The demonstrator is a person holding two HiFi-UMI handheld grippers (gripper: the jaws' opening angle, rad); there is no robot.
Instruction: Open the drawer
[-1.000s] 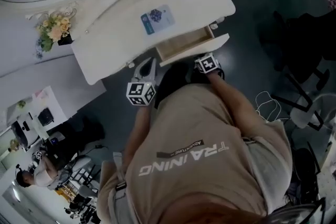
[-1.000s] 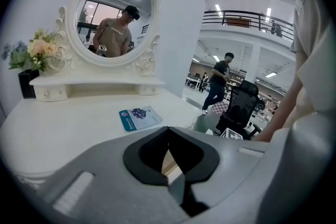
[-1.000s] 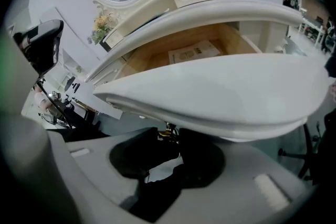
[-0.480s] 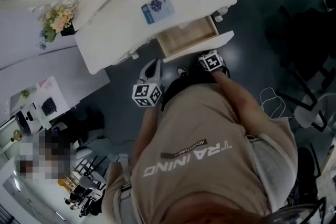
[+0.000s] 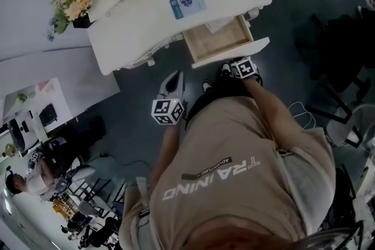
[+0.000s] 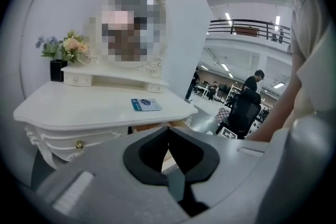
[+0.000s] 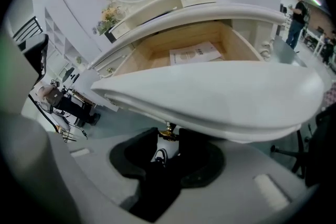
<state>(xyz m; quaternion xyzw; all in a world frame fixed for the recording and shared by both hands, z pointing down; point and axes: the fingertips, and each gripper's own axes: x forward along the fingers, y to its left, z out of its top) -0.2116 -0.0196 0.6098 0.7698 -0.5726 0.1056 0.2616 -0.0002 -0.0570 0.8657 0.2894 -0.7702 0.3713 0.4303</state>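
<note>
A white dressing table has its right drawer pulled out, showing a pale wood inside. A white booklet lies in the drawer. My right gripper sits under the curved white drawer front, shut on the small brass knob, which shows between its dark pads. My left gripper hangs in the air left of the drawer, a short way off the table's edge, touching nothing. Its jaws meet, with nothing held.
A blue card lies on the tabletop, and a flower vase stands at its back left by the oval mirror. The left drawer's knob shows on the closed front. Dark chairs stand to the right; a person sits at lower left.
The drawer has slid further out of the table, with my right gripper drawing back on its knob. My left gripper has moved away from the table's front edge.
</note>
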